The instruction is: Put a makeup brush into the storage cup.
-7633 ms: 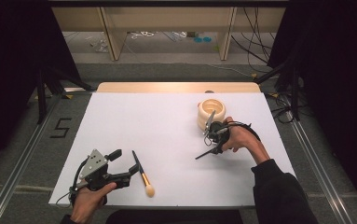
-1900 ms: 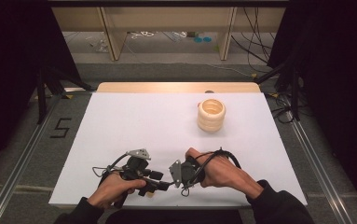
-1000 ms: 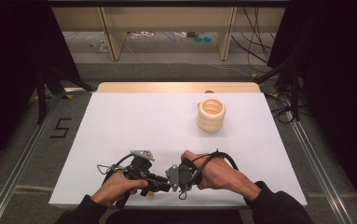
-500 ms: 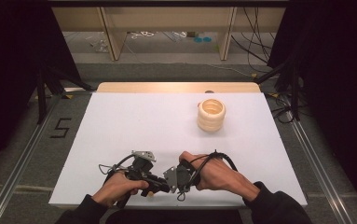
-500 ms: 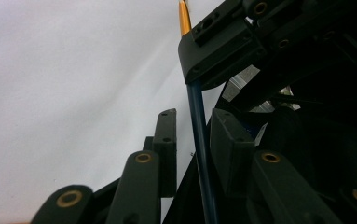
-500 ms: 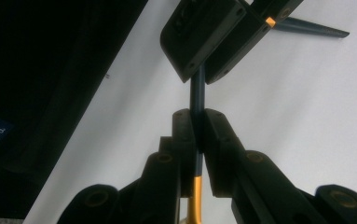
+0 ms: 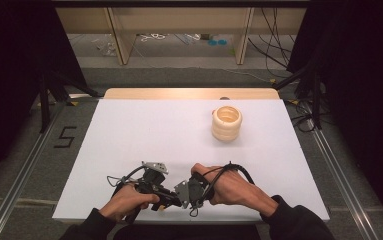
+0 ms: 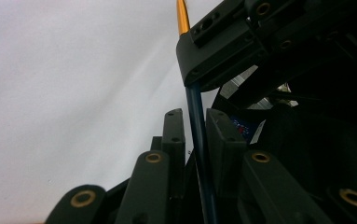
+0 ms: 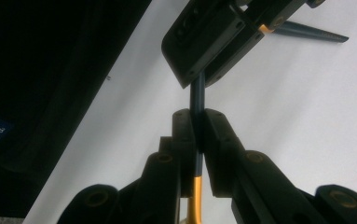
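A thin brush with a dark blue handle (image 8: 197, 121) and a gold ferrule (image 8: 181, 16) is held off the white table sheet (image 7: 144, 130) near its front edge. My left gripper (image 7: 173, 201) is shut on the handle (image 9: 197, 93). My right gripper (image 7: 185, 199) meets it nose to nose and is shut on the same handle, nearer the ferrule (image 9: 195, 191). In the right gripper view the handle's pointed end (image 9: 311, 32) sticks out past the left jaws. The bristles are hidden.
A pale wooden holder of stacked rings (image 7: 226, 122) stands upright at the back right of the sheet. A wooden strip (image 7: 189, 93) borders the far edge. A "5" marking (image 7: 65, 136) lies on the floor to the left.
Earlier the brush lay on the sheet by my left gripper, with my right gripper beside the holder. Now both grip it at the front edge. Over the last second the hands barely shifted.
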